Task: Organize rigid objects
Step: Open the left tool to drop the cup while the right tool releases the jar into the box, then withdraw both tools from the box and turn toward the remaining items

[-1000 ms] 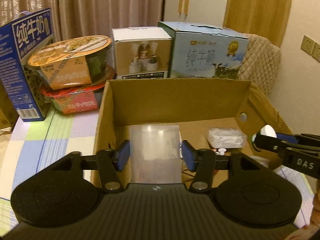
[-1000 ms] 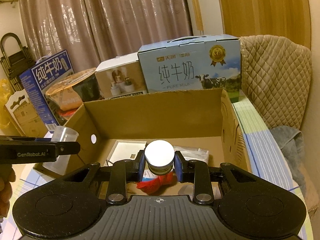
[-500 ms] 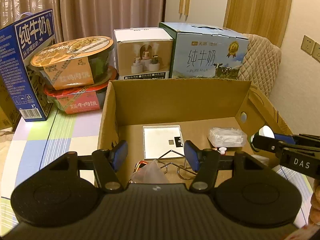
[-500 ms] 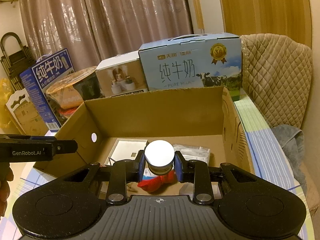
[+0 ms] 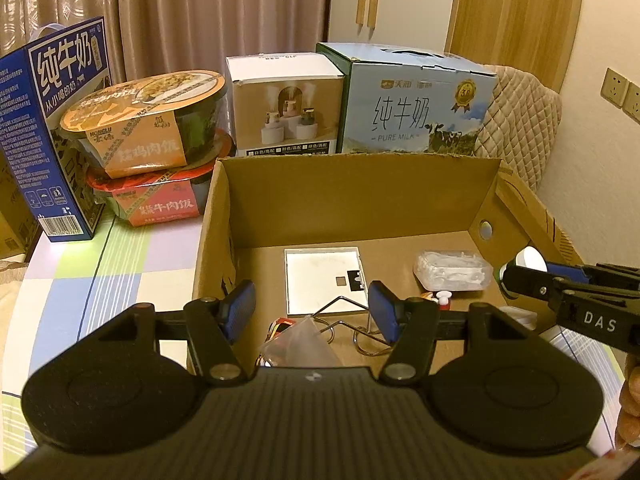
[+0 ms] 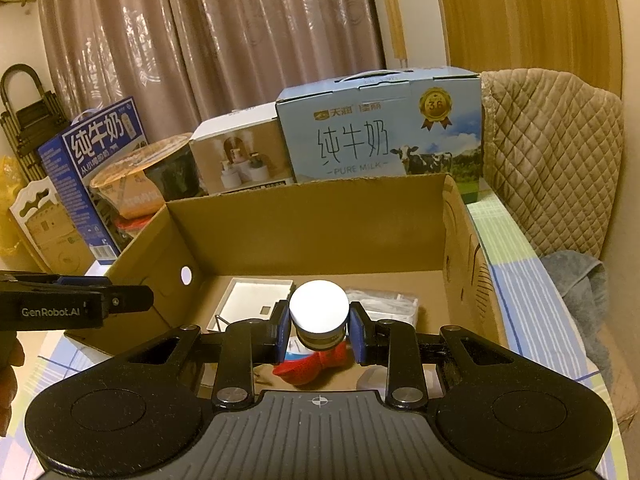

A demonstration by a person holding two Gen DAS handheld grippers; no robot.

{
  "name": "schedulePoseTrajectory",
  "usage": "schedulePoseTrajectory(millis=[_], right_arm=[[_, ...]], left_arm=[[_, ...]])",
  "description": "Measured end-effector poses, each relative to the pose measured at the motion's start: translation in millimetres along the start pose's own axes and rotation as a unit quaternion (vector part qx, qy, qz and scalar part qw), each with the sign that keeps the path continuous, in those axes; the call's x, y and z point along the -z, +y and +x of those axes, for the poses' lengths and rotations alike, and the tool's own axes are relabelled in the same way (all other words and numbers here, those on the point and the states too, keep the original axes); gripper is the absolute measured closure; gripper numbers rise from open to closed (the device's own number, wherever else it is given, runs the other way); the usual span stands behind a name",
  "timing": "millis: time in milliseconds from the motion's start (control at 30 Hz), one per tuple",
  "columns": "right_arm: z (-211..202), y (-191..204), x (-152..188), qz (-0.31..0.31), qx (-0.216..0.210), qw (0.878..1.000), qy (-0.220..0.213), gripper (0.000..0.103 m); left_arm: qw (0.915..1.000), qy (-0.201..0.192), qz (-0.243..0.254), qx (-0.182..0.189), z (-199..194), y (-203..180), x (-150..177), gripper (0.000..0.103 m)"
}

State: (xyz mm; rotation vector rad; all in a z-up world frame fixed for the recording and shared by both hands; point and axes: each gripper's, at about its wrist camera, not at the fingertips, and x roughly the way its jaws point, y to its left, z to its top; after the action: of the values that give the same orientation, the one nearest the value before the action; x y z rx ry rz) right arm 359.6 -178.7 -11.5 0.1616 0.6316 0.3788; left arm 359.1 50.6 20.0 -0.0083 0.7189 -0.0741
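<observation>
An open cardboard box [image 5: 360, 192] [image 6: 304, 220] stands in front of both grippers. My left gripper [image 5: 310, 312] is open and empty above the box's near edge. The clear plastic cup [image 5: 300, 340] lies on its side in the box just below it. My right gripper [image 6: 319, 330] is shut on a small jar with a white lid [image 6: 319, 312], held over the box; it also shows at the right of the left wrist view [image 5: 528, 262]. Inside the box lie a flat white box [image 5: 324, 276], a clear plastic container [image 5: 452, 270], a wire piece [image 5: 352, 326] and a red object [image 6: 312, 366].
Behind the box stand a light blue milk carton [image 5: 416, 108], a white product box [image 5: 284, 100], two stacked instant meal bowls [image 5: 144, 136] and a dark blue milk carton [image 5: 48, 128]. A quilted chair back [image 6: 552, 152] and a grey cloth [image 6: 580, 280] are at the right.
My left gripper opened and let go of the clear cup, which dropped into the box and now lies on its side. The right gripper kept hold of the jar and barely moved.
</observation>
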Motion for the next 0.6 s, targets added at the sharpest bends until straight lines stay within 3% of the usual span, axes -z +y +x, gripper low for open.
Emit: schedulePoseTrajectory(millis=[100,167,200,600], right_arm=[[-0.3,-0.7,-0.7,-0.002,-0.011,1.0,-0.01,0.073],[-2.8,0.2,-1.2,-0.008,-0.002,1.0,-0.026,0.056],[-5.4,-0.9,-1.9,-0.005,-0.002,0.999,-0.036,0.055],[-14.0,-8.0,-5.6,0.002,0.002,0.999,-0.051,0.055]], left_arm=[[1.0,-0.005,-0.002,0.002,-1.9,-0.2,-1.2,0.037],[1.0,-0.008,-0.002,0.002,-3.7,-0.4,-2.3,0.035],[1.0,-0.009,-0.003,0.001,-4.8,-0.3,-2.9,0.035],[0.9999,-0.011,0.0,0.0,-9.6,-0.3,-1.7,0.034]])
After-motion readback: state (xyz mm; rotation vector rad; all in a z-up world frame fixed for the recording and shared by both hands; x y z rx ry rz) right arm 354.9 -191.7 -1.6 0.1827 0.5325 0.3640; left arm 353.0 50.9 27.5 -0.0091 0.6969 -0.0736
